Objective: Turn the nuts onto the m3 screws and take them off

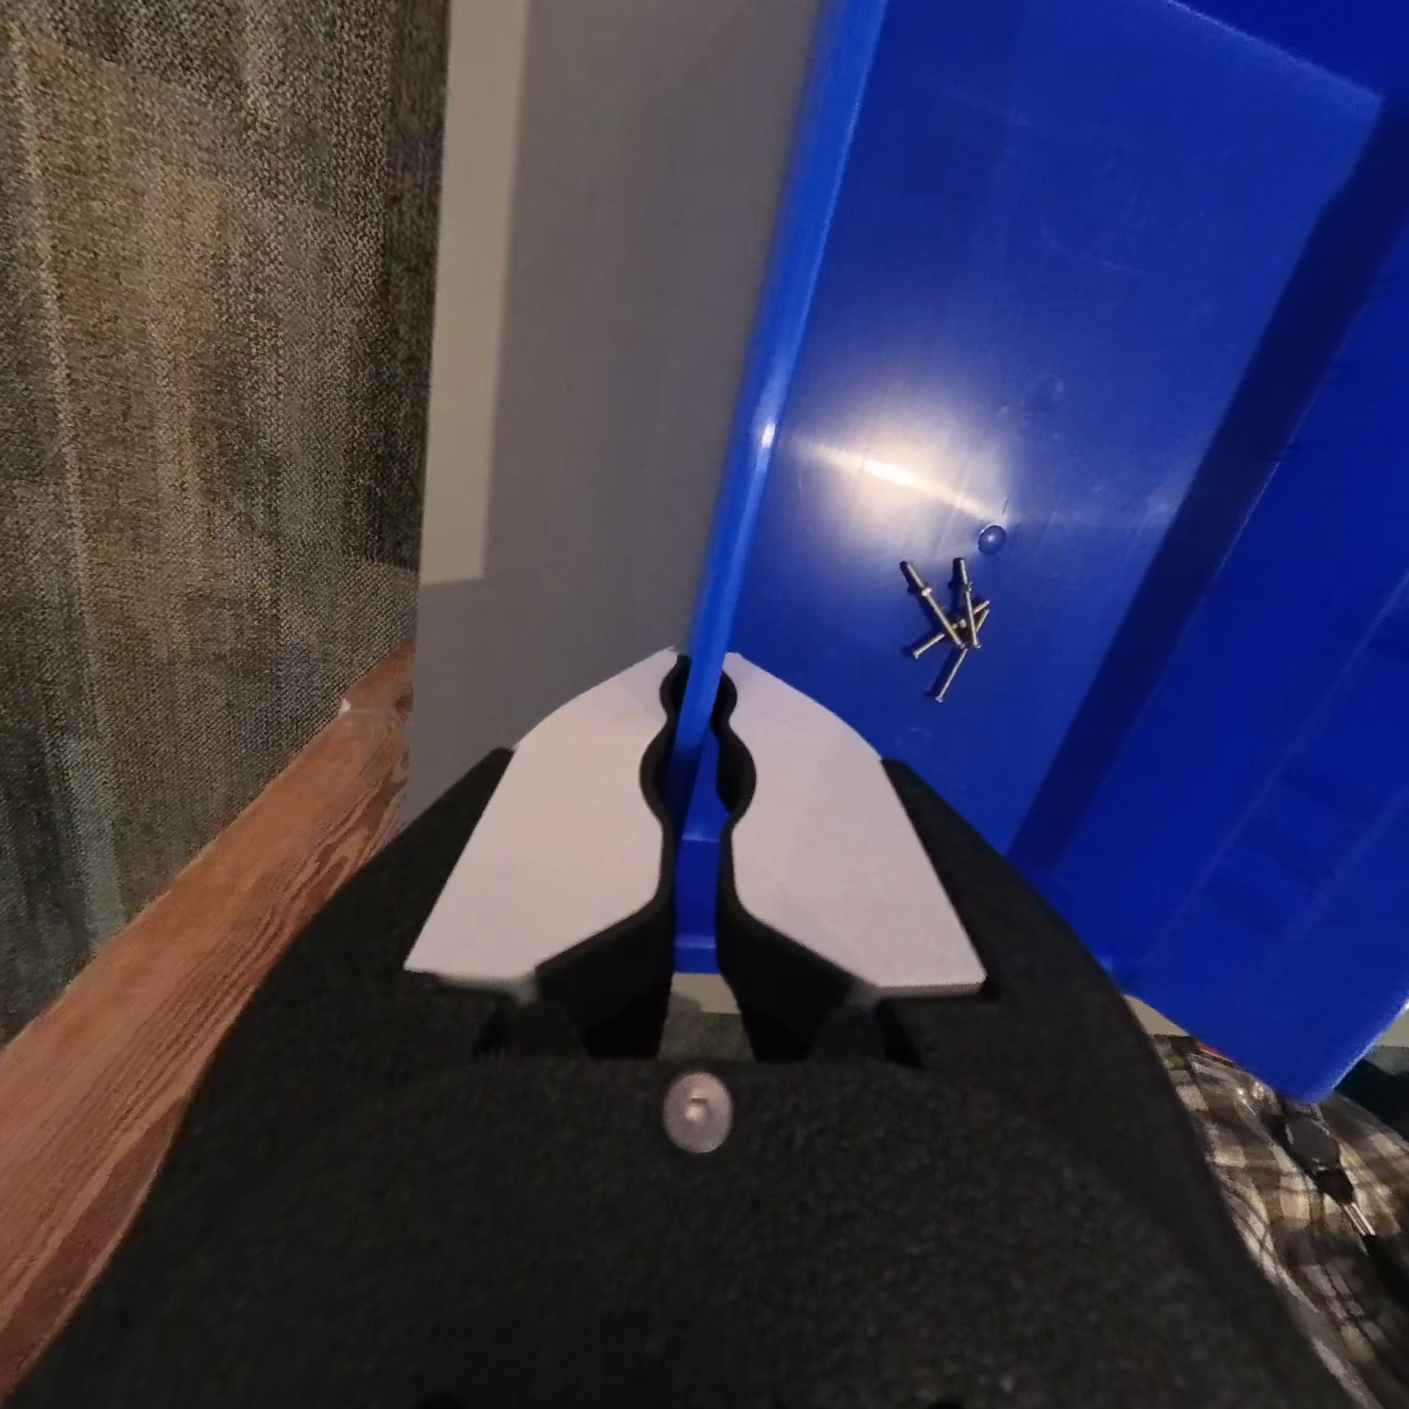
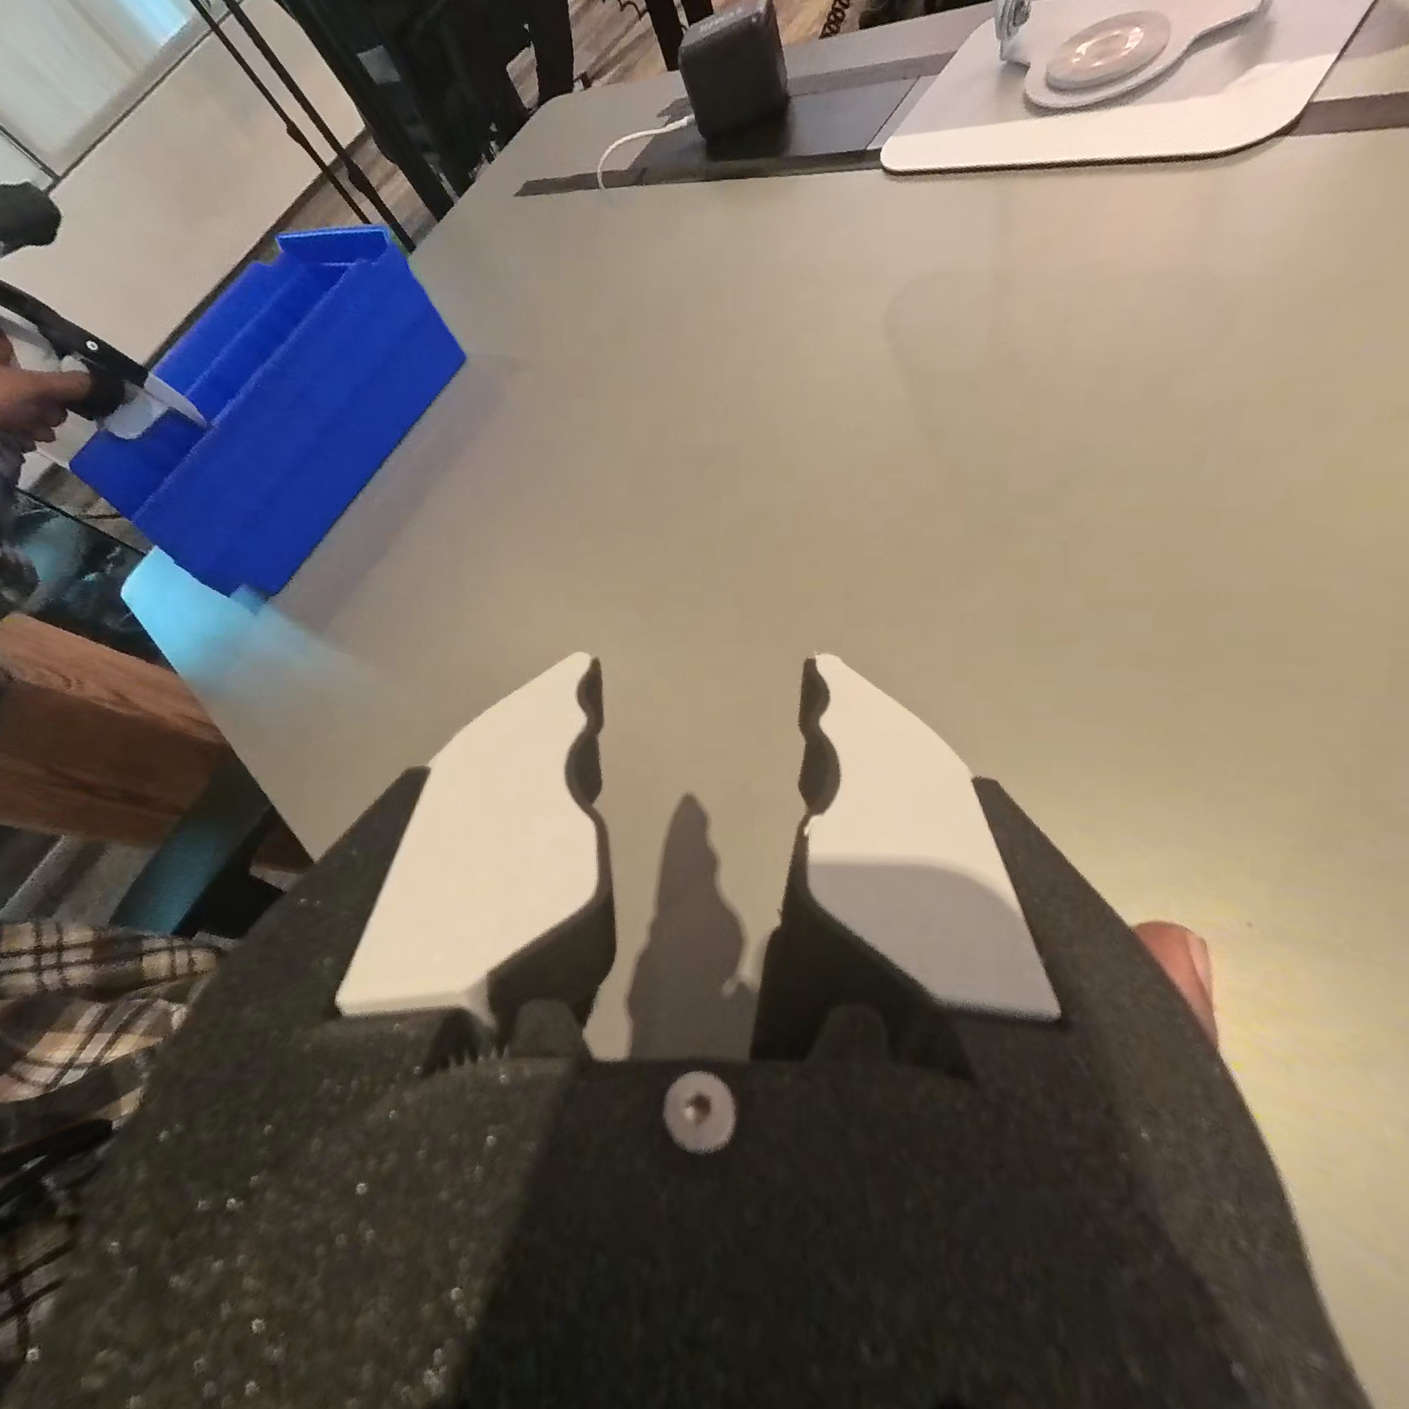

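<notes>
A small heap of thin silver metal screws (image 1: pixel 948 625) lay crossed over one another on the glossy floor of a blue plastic bin (image 1: pixel 1067 343). Seen from the left wrist camera, the heap sat at about two o'clock from the fingertips, near them but outside the jaws and inside the bin. Whether any nuts lay among the screws was too small to tell.

The left gripper (image 1: pixel 698 671), with white fingers on a black body, was clamped on the bin's thin blue side wall (image 1: pixel 755 457). The wall ran up from between the jaws toward twelve o'clock, one finger on each face of it. In the right wrist view the same gripper (image 2: pixel 179 415) showed at ten o'clock, biting the near rim of the bin (image 2: pixel 305 427), which stood at the corner of a smooth grey tabletop (image 2: pixel 915 457).

The right gripper (image 2: pixel 701 671) hung over bare tabletop with its jaws spread apart and nothing between them. The bin, with the screws in it, was well apart from it at ten o'clock.

Farther out in that view, a black cube-shaped device (image 2: pixel 732 69) with a white cable (image 2: pixel 633 149) sat at twelve o'clock, and a pale grey mat (image 2: pixel 1144 99) lay at one o'clock. In the left wrist view a brown wooden ledge (image 1: pixel 190 877) ran along at eight o'clock, with plaid cloth (image 1: pixel 1296 1220) at four o'clock.
</notes>
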Demonstrator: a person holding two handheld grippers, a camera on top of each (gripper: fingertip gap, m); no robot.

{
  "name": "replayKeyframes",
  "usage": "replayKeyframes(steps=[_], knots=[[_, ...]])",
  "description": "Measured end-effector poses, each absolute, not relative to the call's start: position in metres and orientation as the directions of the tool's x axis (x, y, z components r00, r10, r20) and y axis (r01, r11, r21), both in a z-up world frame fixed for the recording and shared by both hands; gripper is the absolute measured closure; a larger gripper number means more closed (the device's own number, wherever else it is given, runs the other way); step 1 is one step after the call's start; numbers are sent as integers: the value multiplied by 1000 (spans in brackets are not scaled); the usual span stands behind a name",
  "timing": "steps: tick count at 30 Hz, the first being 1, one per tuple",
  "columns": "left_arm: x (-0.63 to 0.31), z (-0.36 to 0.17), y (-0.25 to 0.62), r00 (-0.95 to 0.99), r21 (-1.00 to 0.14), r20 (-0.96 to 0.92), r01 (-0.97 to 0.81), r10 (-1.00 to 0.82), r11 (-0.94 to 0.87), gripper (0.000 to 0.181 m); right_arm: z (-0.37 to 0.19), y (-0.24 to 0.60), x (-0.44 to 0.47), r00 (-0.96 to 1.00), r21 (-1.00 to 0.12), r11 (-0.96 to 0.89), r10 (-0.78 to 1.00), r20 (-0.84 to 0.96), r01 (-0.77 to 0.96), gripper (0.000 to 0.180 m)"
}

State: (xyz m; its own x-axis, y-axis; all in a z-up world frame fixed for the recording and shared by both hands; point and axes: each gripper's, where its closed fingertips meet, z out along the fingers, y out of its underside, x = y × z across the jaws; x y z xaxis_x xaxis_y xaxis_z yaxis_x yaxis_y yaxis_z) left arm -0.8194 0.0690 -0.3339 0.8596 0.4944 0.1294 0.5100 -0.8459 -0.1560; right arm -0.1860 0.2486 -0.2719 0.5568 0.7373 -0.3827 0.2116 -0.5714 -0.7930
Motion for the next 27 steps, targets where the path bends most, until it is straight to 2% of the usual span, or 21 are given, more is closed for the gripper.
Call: replayKeyframes(steps=[27], knots=[[-860,-333,73,869,-179,129,495,478,-850,176,-281,250,-188,566,-775,-592,725,-392,222,131]])
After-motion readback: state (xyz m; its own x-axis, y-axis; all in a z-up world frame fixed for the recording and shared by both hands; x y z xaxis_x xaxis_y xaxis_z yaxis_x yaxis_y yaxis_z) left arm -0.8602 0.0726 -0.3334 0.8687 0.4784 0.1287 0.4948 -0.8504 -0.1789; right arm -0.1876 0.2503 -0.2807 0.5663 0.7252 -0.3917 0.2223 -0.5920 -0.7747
